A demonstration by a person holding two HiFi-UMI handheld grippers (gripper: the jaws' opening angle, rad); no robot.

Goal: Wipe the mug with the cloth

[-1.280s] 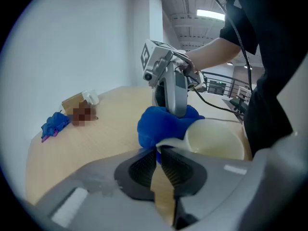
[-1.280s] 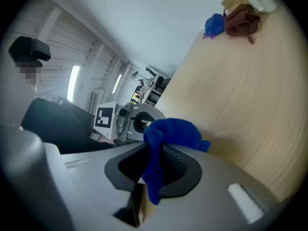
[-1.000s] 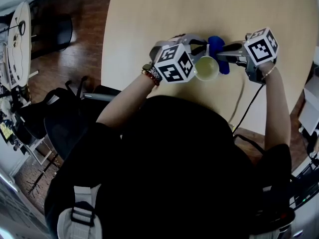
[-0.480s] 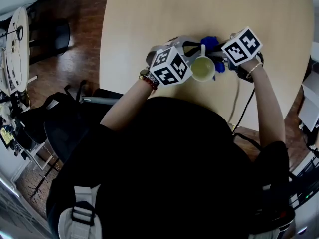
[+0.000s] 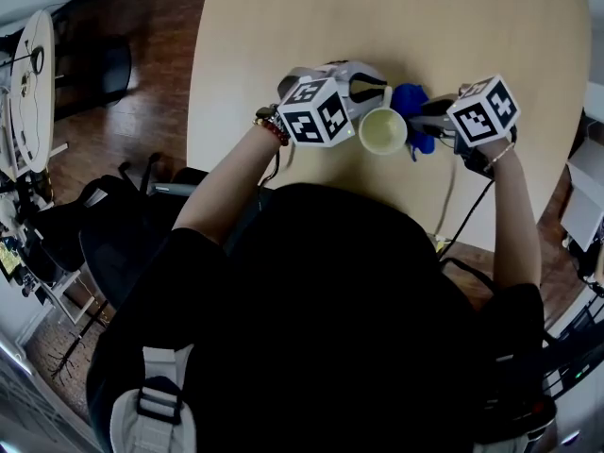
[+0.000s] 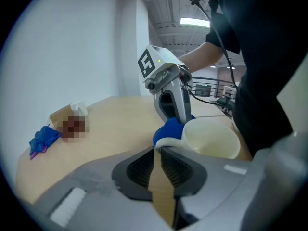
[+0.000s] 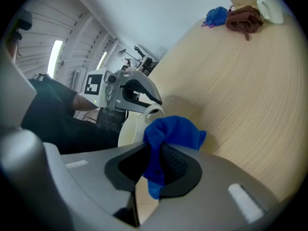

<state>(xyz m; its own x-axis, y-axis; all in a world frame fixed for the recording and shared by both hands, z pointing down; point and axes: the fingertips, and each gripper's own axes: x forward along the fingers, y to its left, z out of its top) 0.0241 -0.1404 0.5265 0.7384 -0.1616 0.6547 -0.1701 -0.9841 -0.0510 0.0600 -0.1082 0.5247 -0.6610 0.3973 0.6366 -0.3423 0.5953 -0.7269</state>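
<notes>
Edges and clearance: the mug (image 5: 382,132) sits over the table (image 5: 283,26) close to the edge nearest your body. Beyond the mug, bare tabletop runs on with free room for movement. To the left of the mug the table's curved side edge drops to a wooden floor (image 5: 142,102). A dark chair (image 5: 104,243) stands on that floor, well apart from the mug. On the right of the mug, a cable (image 5: 451,192) trails across the table toward your body.

Surface and room: the tabletop is pale wood grain. At the table end far from the mug lie a blue bundle (image 7: 216,16) and a brown bundle (image 7: 243,19), close together.

Left gripper (image 6: 158,150): the jaws stand almost together, and their tips pinch the mug's white handle. The mug's cream opening shows just past the jaws. The views do not show whether the mug's base touches the table.

Right gripper (image 7: 154,153): the jaws are clamped on the blue cloth (image 7: 173,134). The cloth bunches out past the jaw tips. It lies against the mug's outer wall, beside the handle.
</notes>
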